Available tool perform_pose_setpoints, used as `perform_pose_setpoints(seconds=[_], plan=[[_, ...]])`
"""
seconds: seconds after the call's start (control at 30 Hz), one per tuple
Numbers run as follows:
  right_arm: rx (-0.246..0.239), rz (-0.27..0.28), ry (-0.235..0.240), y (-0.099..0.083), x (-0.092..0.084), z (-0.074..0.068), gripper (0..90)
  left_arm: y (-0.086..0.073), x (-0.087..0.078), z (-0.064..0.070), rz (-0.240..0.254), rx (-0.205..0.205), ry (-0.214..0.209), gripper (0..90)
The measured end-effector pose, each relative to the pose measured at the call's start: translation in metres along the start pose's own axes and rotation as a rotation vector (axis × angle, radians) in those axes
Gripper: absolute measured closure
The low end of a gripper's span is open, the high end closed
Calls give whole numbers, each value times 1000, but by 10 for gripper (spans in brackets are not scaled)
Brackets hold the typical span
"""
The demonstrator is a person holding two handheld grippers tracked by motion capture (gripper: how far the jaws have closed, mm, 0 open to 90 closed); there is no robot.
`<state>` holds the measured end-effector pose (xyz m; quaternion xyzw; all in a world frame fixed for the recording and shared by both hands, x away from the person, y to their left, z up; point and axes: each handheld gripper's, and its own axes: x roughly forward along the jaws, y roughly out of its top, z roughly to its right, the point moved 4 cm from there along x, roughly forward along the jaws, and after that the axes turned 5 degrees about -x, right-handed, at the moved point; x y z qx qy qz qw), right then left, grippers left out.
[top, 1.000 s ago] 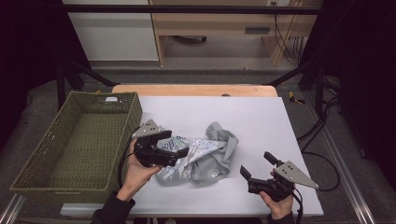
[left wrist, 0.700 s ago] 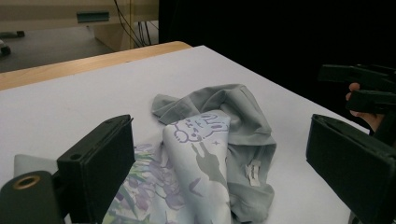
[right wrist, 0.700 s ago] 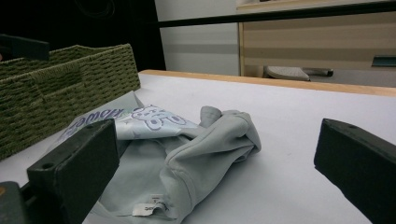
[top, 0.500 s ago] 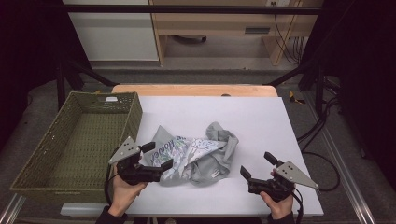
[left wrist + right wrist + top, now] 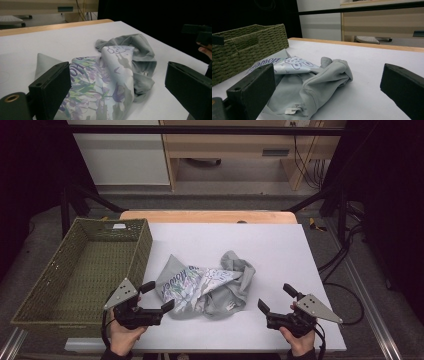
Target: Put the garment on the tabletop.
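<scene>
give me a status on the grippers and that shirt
Left gripper open, fingers at the shirt's near-left edge. Right gripper open, off to the shirt's right. Shirt crumpled mid-table, not gripped. Basket at left; nothing blocking.

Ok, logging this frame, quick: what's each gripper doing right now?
Left gripper: open, holding nothing, at the shirt's near edge.
Right gripper: open, holding nothing, apart from the shirt.

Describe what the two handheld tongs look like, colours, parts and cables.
Both the left tongs and the right tongs are black, each with two blocky, flat-faced jaws on a black body. Each carries a grey three-cornered plate on top, and a dark cable trails from each toward the table's near edge. A brass-coloured ring sits at the base of the left jaws in the left gripper view.
</scene>
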<state>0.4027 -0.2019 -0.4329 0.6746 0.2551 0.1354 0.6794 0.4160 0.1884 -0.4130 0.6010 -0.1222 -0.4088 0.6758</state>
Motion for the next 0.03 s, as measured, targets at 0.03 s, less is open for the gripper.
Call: perform_pose_setpoints(seconds=[0.03], plan=[[4,0,-6,0,0,0,3,-1,0,-1,-7,-5,3,53]])
